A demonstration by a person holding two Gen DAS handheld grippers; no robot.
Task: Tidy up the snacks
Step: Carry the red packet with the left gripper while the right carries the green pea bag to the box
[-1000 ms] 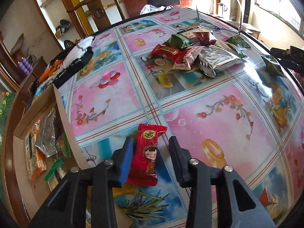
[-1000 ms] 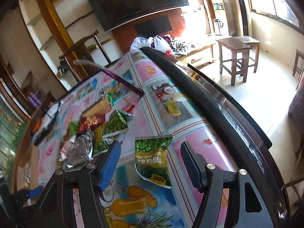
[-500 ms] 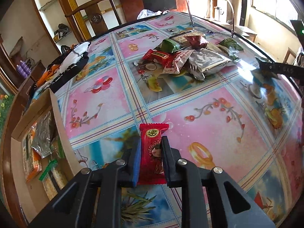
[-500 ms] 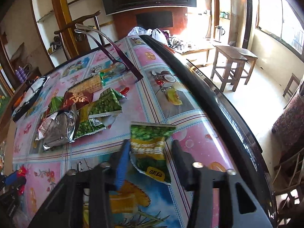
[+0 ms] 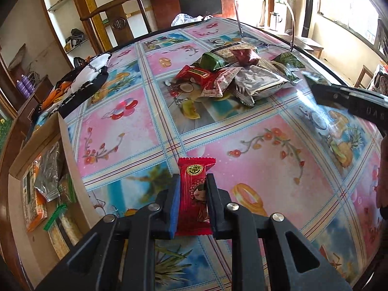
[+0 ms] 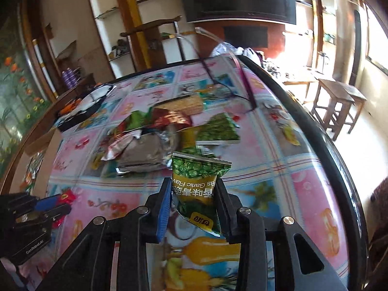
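Note:
My left gripper is shut on a red snack packet with a cartoon girl on it, held just above the tablecloth. My right gripper is shut on a green pea snack bag and holds it lifted above the table. A pile of loose snack packets lies at the far middle of the table; it also shows in the right wrist view. An open cardboard box with several snacks in it stands at the left edge.
A black, white and orange bag lies at the far left of the table. A wooden chair stands behind the table. The table's dark rim runs along the right, with wooden stools beyond it.
Both grippers closed on their packets: the left on the red packet, the right on the green pea bag. The right gripper then lifted the bag and swung left toward the pile.

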